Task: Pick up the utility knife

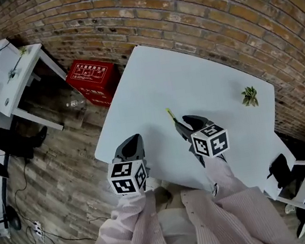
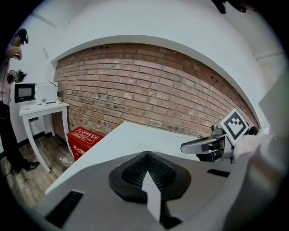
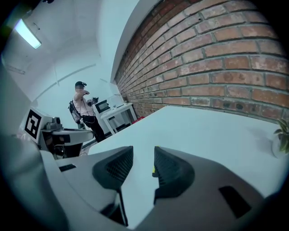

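The utility knife (image 1: 174, 119), slim with a yellow tip and a dark body, lies on the white table (image 1: 191, 78) near its front edge. My right gripper (image 1: 191, 122) hovers just right of it, its jaws open by a narrow gap. In the right gripper view a sliver of the yellow knife (image 3: 154, 170) shows at the inner edge of the right jaw, below the right gripper (image 3: 143, 164). My left gripper (image 1: 132, 141) hangs over the table's front left edge. It is shut, with its pads together in the left gripper view (image 2: 146, 169) and nothing held.
A small potted plant (image 1: 249, 96) stands at the table's far right. On the floor to the left sits a red crate (image 1: 92, 79), with a white desk (image 1: 13, 77) beyond it. A brick wall (image 1: 191, 3) backs the table. A person (image 3: 83, 110) stands by the desk.
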Tool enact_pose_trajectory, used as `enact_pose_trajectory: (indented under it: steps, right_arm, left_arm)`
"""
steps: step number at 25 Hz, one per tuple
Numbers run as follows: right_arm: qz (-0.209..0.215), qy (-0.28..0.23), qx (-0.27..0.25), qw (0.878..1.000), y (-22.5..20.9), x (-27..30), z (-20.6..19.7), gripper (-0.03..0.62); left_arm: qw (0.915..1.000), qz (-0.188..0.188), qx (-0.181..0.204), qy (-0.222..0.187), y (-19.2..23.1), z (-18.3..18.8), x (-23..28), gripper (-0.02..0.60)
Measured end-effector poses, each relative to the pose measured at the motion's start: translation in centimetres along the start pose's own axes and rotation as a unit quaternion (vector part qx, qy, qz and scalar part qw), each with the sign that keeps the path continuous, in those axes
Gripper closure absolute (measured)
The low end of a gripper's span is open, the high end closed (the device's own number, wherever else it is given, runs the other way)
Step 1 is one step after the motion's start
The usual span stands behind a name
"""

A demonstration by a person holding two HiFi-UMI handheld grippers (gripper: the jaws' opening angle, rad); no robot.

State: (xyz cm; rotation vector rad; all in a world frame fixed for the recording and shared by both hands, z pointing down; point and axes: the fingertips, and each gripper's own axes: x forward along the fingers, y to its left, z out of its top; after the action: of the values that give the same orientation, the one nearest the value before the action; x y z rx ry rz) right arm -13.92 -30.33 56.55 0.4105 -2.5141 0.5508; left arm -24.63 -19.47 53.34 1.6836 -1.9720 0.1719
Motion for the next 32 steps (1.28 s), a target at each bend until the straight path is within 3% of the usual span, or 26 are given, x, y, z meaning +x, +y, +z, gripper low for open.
enact_pose_trajectory:
  steps: [18,32]
  right_arm:
    - [-0.032,0.115,-0.024,0.993,-1.9,5.3,-3.1,0.447]
    - [-0.073,0.16,-0.058,0.983,-2.5,6.8,-4.7,0.48]
  left_arm:
    - [0.9964,-0.034,-0.004,0.078,0.6,-3.2,5.2,0.589]
    - [0.993,-0.068,-0.002,0.096,0.0,-3.9,7.2,0.589]
